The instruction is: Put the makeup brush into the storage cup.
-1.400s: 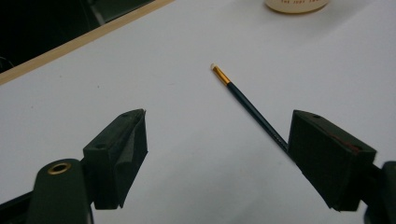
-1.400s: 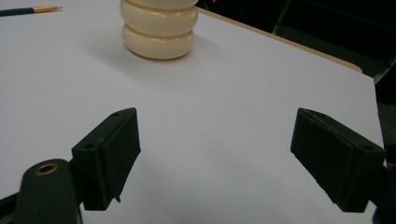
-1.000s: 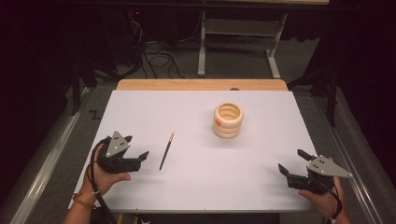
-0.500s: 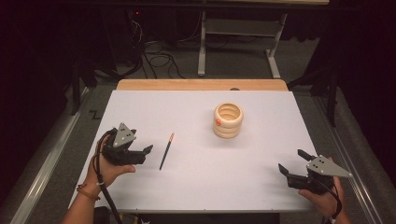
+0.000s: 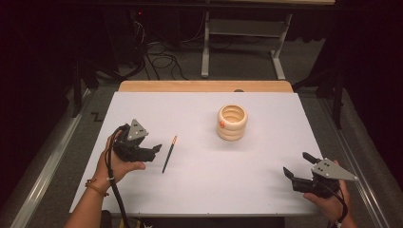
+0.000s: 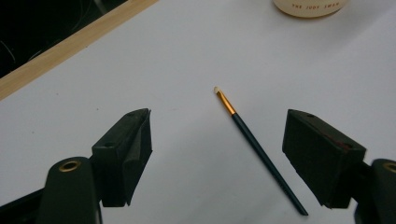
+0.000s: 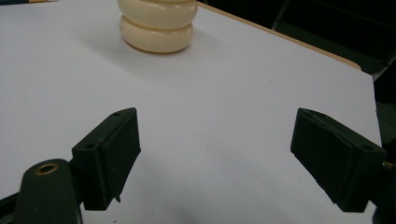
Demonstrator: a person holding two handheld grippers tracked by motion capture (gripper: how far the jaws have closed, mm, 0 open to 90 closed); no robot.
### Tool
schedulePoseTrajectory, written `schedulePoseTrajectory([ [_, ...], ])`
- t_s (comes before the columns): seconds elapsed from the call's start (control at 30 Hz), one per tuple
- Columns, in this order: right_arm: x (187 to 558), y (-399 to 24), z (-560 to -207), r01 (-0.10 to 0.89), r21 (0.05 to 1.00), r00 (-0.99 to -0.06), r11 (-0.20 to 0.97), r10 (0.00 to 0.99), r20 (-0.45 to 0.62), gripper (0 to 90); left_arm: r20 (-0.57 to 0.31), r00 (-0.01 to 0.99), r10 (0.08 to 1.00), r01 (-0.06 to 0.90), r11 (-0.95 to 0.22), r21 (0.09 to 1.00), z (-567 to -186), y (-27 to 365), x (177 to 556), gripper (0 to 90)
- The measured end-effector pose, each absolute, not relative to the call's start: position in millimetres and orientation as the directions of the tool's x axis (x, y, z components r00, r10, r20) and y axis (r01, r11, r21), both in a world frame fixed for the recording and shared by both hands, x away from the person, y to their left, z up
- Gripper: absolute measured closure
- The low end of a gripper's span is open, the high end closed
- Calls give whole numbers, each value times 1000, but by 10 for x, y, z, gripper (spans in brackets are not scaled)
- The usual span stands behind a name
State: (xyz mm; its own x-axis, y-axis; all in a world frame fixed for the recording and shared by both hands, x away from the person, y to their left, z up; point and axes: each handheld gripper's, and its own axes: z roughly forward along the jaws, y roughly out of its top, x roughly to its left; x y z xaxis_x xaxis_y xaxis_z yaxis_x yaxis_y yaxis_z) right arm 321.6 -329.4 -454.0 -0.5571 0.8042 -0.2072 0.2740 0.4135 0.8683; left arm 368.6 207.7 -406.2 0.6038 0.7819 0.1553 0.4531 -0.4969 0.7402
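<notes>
One white rectangular tabletop (image 5: 204, 190), bare over most of its surface, with a strip of light wood (image 5: 204, 86) along its far edge.

One cream ribbed round holder (image 5: 232, 122), shaped like three stacked rings, upright right of centre toward the far side; open top, with nothing seen inside it from above; small orange mark on its left wall. Seen again at the top of the right gripper view (image 7: 158, 23), and its base with dark lettering at the top edge of the left gripper view (image 6: 310, 6).

Two black two-jaw tools, one in each hand. Left tool (image 5: 151, 151) held low over the near-left part of the tabletop, grey three-cornered plate on top, jaws pointing right; jaws wide apart, just closing a little, gripping nothing. Right tool (image 5: 295, 166) at the near-right corner, jaws pointing left and spread wide, nothing between them.

One thin dark paintbrush with a gold ferrule and pale tip (image 5: 169, 154), flat on the tabletop, tip toward the far side, just beside the left tool's jaw tips on their right, not touching. In the left gripper view, paintbrush (image 6: 257, 147) lying aslant in the gap between the jaws, nearer the right-hand one. Well apart from the holder and the right tool.
</notes>
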Motion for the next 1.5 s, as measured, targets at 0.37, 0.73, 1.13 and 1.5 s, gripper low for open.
schedulePoseTrajectory([
  [0.37,3215,-3291,-4542,277,867,-555,414,806,-208,168,151,605,782,476,-506,719,-4099,1941,3797,253],
  [0.73,3220,-3294,-4546,278,865,-555,417,805,-209,168,118,594,796,535,-500,681,-4170,1870,3945,259],
  [1.13,3217,-3280,-4556,272,857,-553,438,800,-233,168,107,603,790,604,-540,586,-4295,1703,4155,265],
  [1.5,3223,-3280,-4572,276,855,-553,439,800,-232,168,73,595,800,657,-537,528,-4425,1621,4317,277],
])
